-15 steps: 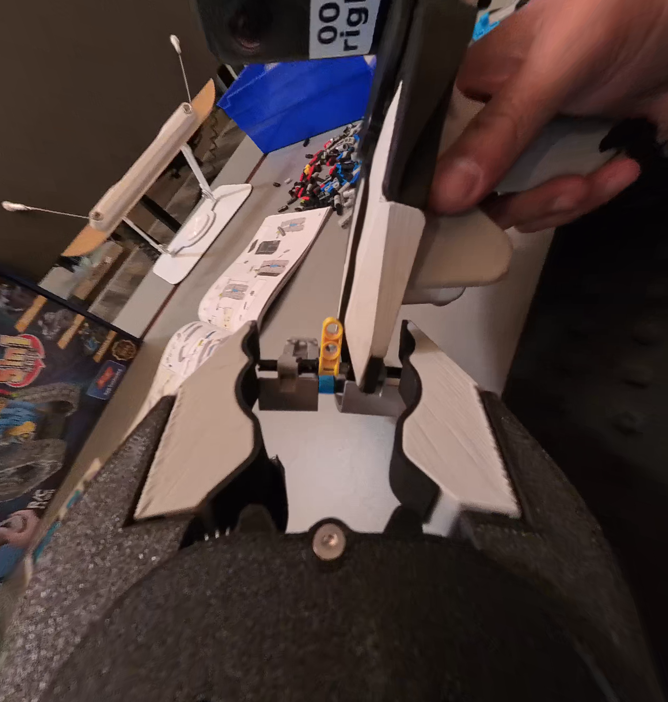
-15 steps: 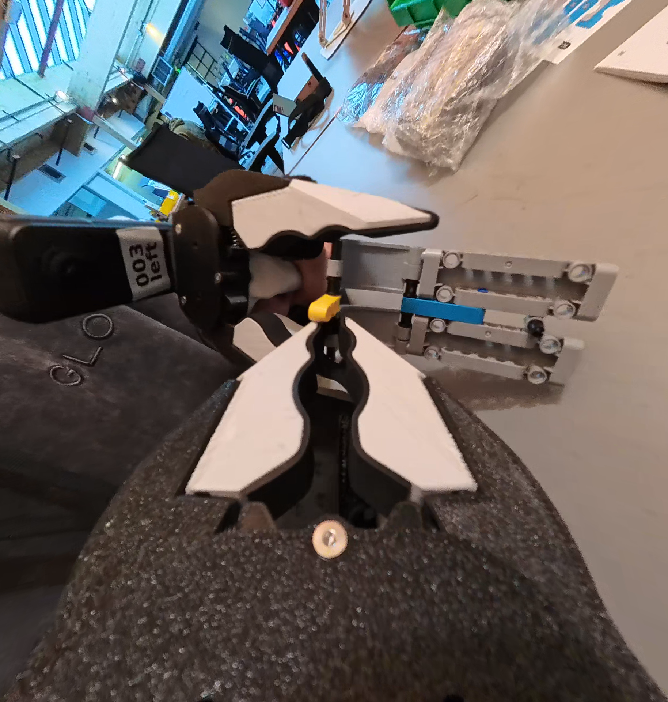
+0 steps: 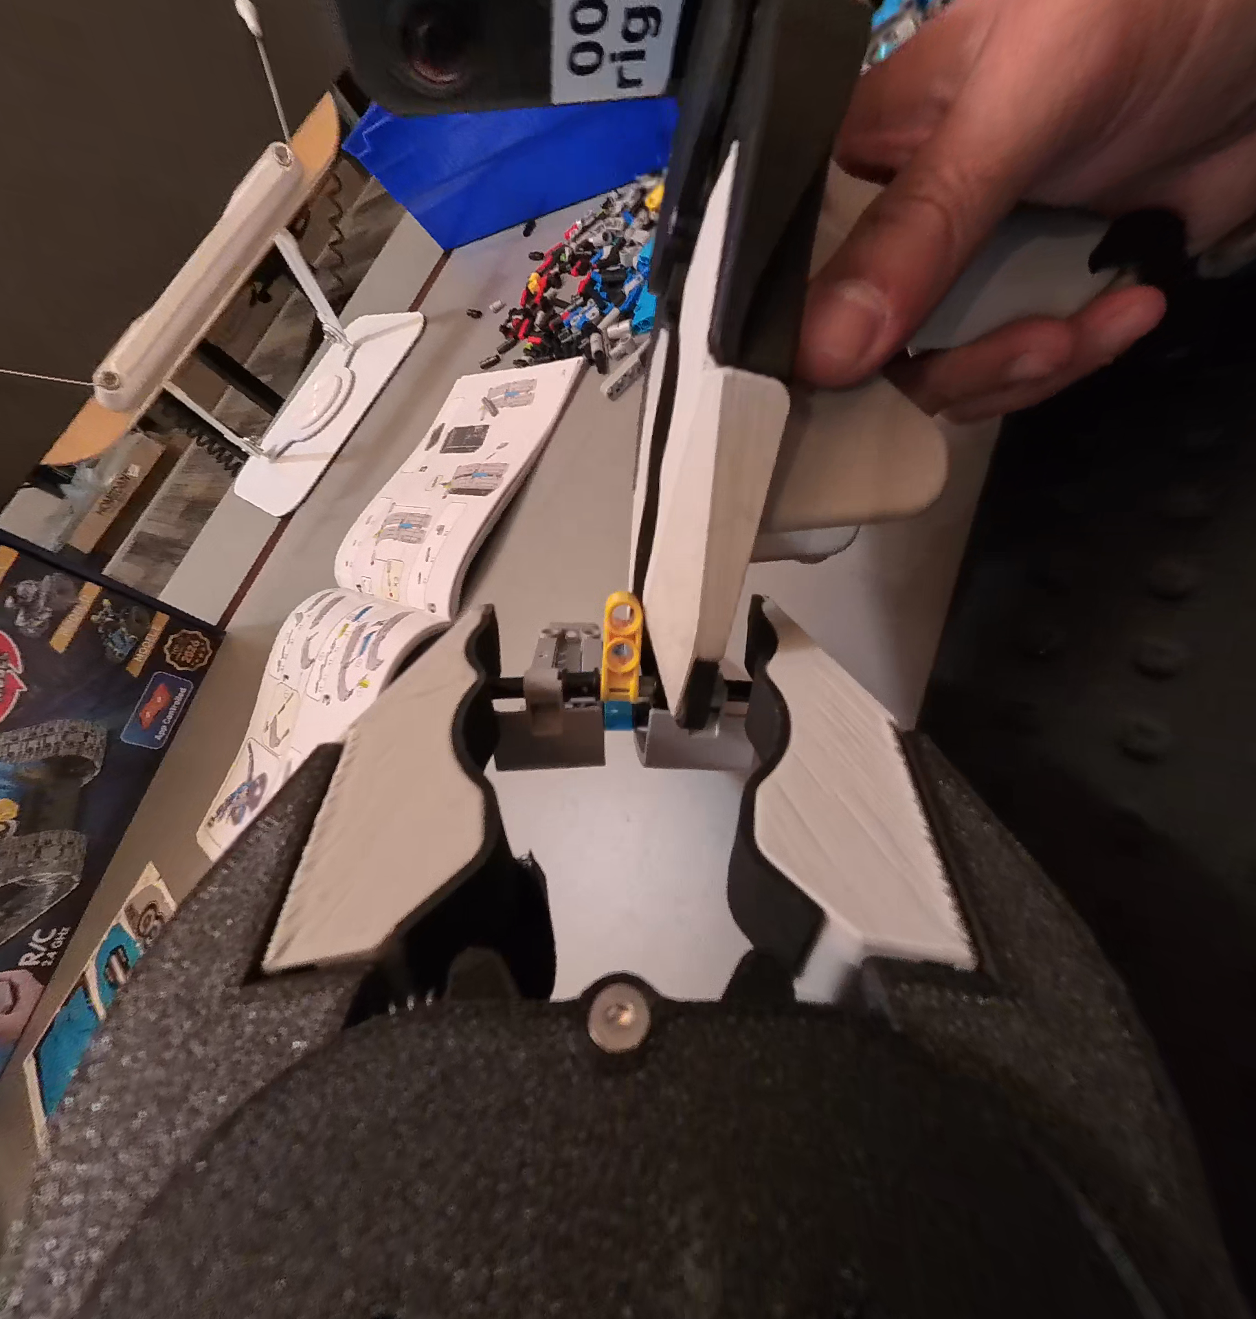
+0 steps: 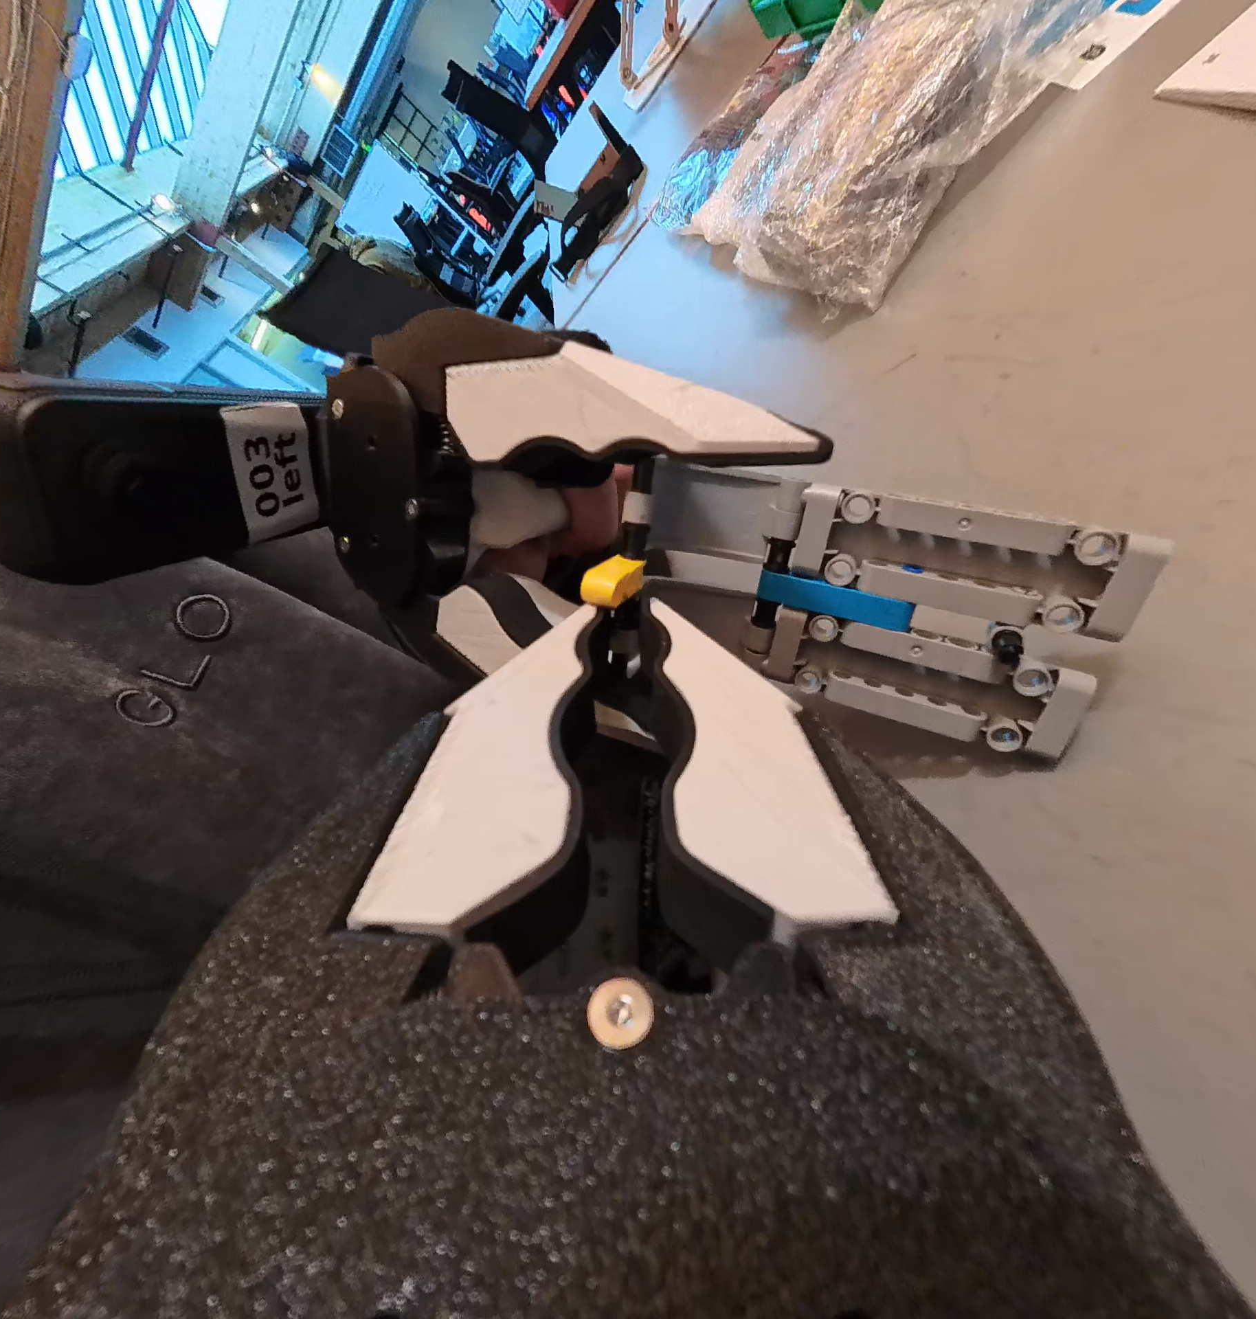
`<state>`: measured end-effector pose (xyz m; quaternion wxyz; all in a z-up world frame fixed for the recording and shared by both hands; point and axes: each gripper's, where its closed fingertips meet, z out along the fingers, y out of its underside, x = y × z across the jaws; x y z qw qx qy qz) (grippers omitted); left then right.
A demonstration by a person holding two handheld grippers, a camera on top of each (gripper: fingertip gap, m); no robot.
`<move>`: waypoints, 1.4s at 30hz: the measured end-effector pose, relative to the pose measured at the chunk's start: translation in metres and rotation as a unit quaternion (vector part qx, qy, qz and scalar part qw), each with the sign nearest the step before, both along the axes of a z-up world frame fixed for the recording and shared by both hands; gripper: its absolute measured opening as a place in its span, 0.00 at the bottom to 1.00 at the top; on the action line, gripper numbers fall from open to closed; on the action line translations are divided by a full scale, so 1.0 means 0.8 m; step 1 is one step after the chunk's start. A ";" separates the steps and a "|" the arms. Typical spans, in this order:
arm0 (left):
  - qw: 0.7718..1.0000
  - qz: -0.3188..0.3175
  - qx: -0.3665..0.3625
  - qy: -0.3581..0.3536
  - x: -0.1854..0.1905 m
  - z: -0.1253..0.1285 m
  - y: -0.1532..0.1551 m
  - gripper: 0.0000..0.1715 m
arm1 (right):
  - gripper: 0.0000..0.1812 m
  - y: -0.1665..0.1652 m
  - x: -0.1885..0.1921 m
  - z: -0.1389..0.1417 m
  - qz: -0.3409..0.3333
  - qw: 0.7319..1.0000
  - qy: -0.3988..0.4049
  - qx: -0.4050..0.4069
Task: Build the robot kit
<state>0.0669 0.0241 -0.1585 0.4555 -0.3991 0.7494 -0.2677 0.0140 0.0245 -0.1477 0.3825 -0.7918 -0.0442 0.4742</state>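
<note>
Near table edge (image 3: pixel 953 571): left hand-held gripper (image 3: pixel 621 703) clamps grey brick assembly (image 4: pixel 953 614); right hand-held gripper (image 4: pixel 621 628) pinches its black axle (image 4: pixel 639 542).

Table (image 4: pixel 1039 371): grey, matte top
Window (image 4: pixel 104 86): at 10 o'clock, bright bluish daylight
Chairs (image 4: pixel 511 164): dark, at 12 o'clock
Wall (image 3: pixel 97 128): dark brown, at 10 o'clock
Floor (image 3: pixel 1146 642): black, studded

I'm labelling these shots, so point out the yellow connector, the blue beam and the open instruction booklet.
yellow connector (image 3: pixel 621 646): left wrist view, its lower hole.
blue beam (image 4: pixel 836 601): right wrist view, mid-length.
instruction booklet (image 3: pixel 461 485): left wrist view, far page.
</note>
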 end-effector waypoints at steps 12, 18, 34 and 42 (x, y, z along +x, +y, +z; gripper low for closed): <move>0.972 -0.132 -0.185 -0.061 -0.025 0.050 -0.032 0.37 | 0.04 -0.030 0.009 0.073 0.092 0.968 0.229 0.045; 0.973 -0.156 -0.168 -0.029 -0.029 0.060 -0.031 0.37 | 0.20 -0.039 0.039 0.061 0.101 0.968 -0.175 0.152; 0.972 -0.168 -0.159 0.032 -0.032 0.028 -0.053 0.37 | 0.36 -0.032 0.027 0.018 0.254 0.751 -0.572 0.211; 0.954 -0.199 -0.218 0.051 -0.041 0.017 -0.061 0.36 | 0.34 -0.037 0.022 0.005 0.285 0.745 -0.572 0.192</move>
